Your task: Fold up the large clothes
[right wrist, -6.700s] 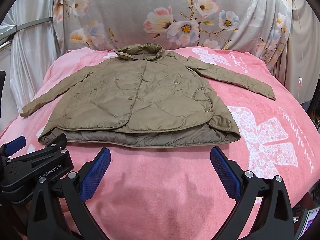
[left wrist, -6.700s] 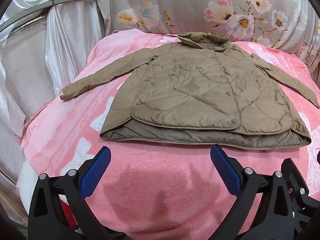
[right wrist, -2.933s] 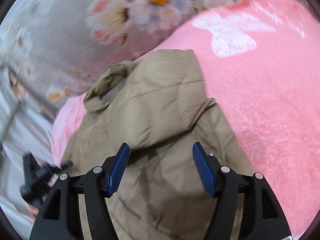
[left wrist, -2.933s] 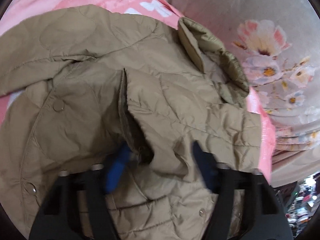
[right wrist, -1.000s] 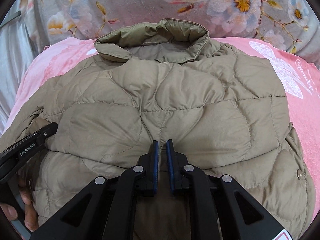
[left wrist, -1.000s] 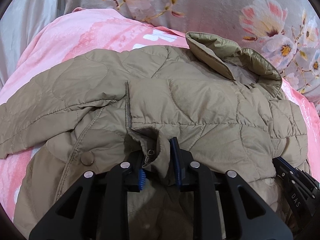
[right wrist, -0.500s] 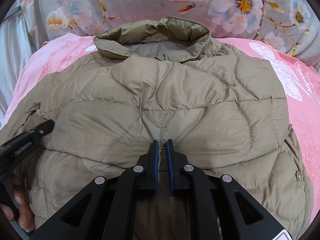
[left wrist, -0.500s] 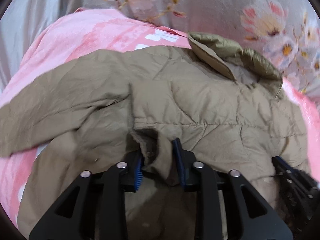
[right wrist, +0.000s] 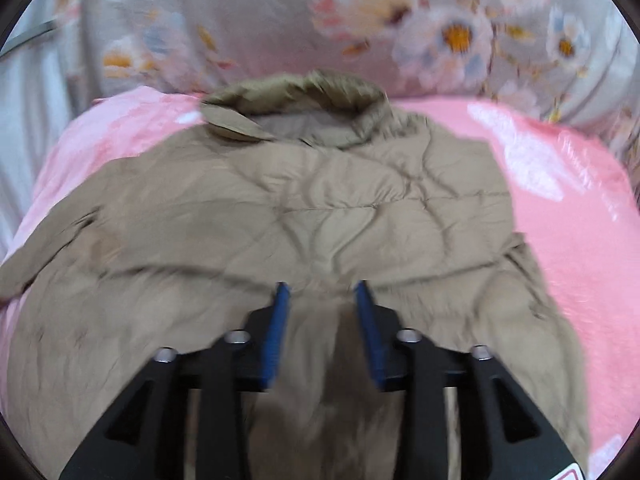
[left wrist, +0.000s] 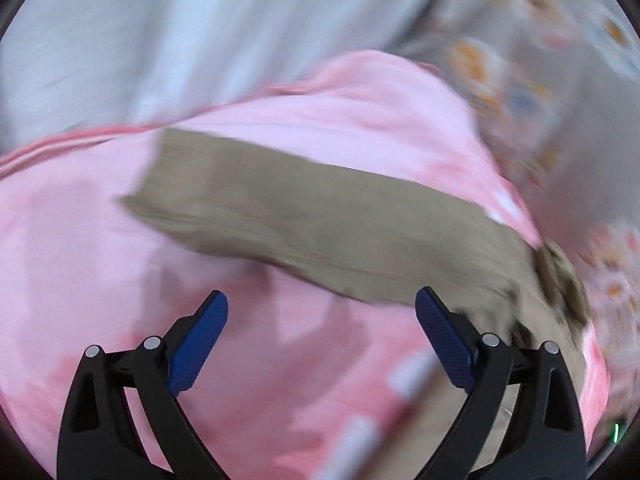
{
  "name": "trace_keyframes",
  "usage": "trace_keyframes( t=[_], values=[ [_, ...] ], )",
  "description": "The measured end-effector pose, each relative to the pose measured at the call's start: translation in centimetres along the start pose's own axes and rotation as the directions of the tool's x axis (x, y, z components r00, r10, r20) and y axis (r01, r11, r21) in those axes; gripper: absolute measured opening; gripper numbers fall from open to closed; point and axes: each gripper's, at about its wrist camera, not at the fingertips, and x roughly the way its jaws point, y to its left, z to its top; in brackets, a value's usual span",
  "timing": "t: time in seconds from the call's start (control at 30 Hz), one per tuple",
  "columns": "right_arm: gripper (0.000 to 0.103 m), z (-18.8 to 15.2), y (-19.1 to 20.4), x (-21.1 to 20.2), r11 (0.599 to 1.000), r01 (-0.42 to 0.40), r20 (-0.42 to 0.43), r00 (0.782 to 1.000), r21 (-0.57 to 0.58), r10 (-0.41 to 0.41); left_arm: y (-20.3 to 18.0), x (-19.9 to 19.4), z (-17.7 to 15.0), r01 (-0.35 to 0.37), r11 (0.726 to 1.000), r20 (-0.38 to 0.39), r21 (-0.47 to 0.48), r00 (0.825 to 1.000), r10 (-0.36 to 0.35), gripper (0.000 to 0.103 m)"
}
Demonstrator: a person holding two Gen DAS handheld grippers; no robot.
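The quilted khaki jacket (right wrist: 304, 216) is seen spread on the pink blanket (right wrist: 568, 216), its collar (right wrist: 296, 96) at 12 o'clock beneath the floral sheet (right wrist: 400, 20) hung behind. Its right side is folded in over the body, so that a straight edge is presented toward 3 o'clock.

Half a second ago the right gripper (right wrist: 320, 292) was pressed together on a pinch of the jacket's quilting; now its blue pads (right wrist: 278, 320) are parted, and nothing is held between them. It is poised over the lower middle of the jacket; whether the fabric is touched cannot be told through the blur.

The greater change is found at the left gripper (left wrist: 320, 308). Half a second ago a fold of the front placket was pinched between its pads; now the jaws are spread wide and empty. The view has been swung away toward 9 o'clock, and it is heavily blurred. The left sleeve (left wrist: 304, 216) is now seen stretched flat across the blanket from 3 o'clock toward 10 o'clock, its cuff end lying beyond the pads (left wrist: 198, 344). The collar is glimpsed at 3 o'clock, and a pale curtain (left wrist: 200, 32) fills the upper left.
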Motion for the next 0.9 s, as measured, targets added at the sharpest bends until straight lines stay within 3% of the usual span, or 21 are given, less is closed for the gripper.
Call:
trace_keyframes(
  t=[0.1,0.2,0.3,0.37,0.43,0.53,0.63,0.73,0.9],
  values=[
    [0.058,-2.3,0.6,-3.3,0.999,-0.045,0.015,0.999,-0.031,0.045,5.1,1.5,1.7,-0.045,0.988,-0.027,-0.151,0.999,0.041,0.092],
    [0.059,-4.2,0.5,-4.6,0.996,-0.086,-0.004,0.996,-0.006,0.086,8.8,2.0,2.2,-0.041,0.959,-0.006,-0.28,0.999,0.041,0.091],
    [0.059,-6.0,0.8,-4.3,0.996,-0.083,-0.031,0.996,-0.013,0.082,10.1,2.8,2.7,-0.009,0.943,-0.01,-0.333,1.0,0.007,0.091],
    [0.059,-6.9,1.1,-3.7,0.997,-0.075,-0.04,0.996,-0.018,0.074,9.9,3.0,3.3,-0.008,0.953,-0.01,-0.304,1.0,0.005,0.088],
    [0.062,-6.9,1.2,-3.5,0.998,-0.066,-0.045,0.997,-0.011,0.065,9.0,3.4,3.8,-0.002,0.964,-0.019,-0.265,1.0,-0.003,0.064],
    [0.066,-7.0,0.6,-3.2,0.996,-0.087,-0.053,0.995,0.029,0.088,7.8,4.1,4.6,-0.019,0.976,-0.037,-0.217,0.999,0.011,0.04],
    [0.068,-7.2,0.1,-3.1,0.993,-0.103,-0.056,0.993,0.056,0.106,5.9,2.8,5.2,-0.063,0.99,0.023,-0.128,0.998,0.066,0.019],
    [0.069,-7.2,0.2,-3.0,0.994,-0.096,-0.056,0.994,0.057,0.099,2.1,0.7,5.5,-0.027,0.999,0.09,-0.016,0.996,0.029,0.008],
    [0.071,-7.2,0.3,-3.0,0.993,-0.102,-0.055,0.993,0.063,0.105,-6.7,-2.2,4.6,0.093,0.981,0.12,0.173,0.986,-0.115,0.007]
  ],
)
